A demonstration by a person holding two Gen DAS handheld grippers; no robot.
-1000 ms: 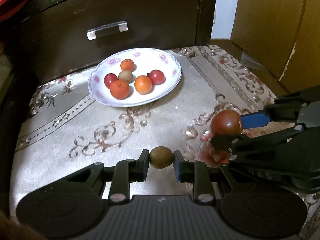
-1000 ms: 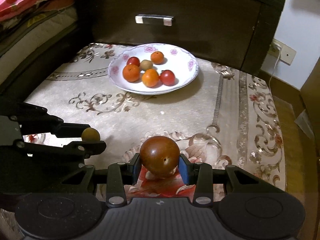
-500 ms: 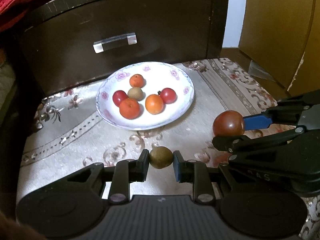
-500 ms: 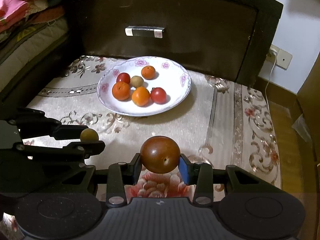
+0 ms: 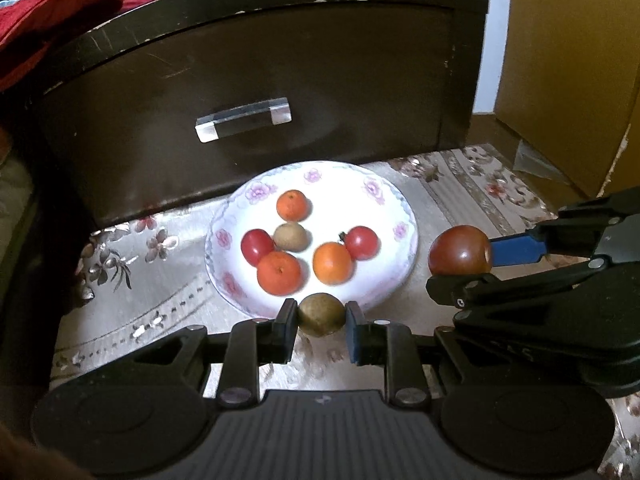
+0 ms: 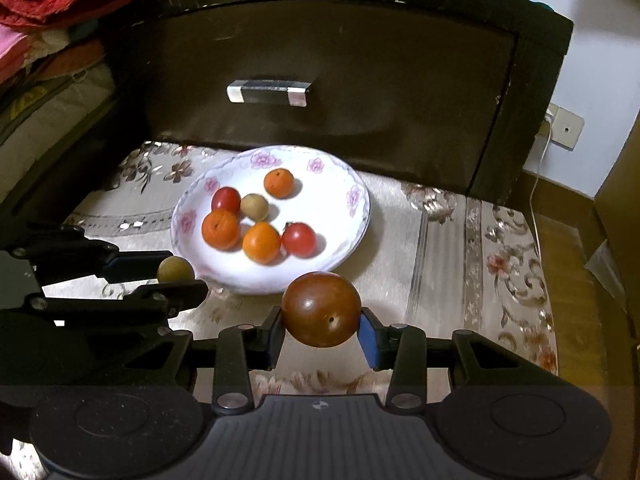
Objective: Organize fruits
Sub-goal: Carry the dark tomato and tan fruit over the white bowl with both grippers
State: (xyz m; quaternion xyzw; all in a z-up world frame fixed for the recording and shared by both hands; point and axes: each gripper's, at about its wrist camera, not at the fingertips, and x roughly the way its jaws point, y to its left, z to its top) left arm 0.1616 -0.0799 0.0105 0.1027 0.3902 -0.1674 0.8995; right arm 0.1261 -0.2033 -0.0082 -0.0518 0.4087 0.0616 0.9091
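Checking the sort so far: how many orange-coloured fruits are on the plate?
3, all on the plate: one at the back, one front-left, one front-centre. None seem hidden.

Black left gripper (image 5: 321, 315), silver screws, seemingly blue finger pads (image 5: 353, 334).

Looking forward and down from close by, left and right, both sharing the plate (image 5: 404, 204) (image 6: 356, 184) before the drawer (image 5: 280, 80) (image 6: 360, 80).
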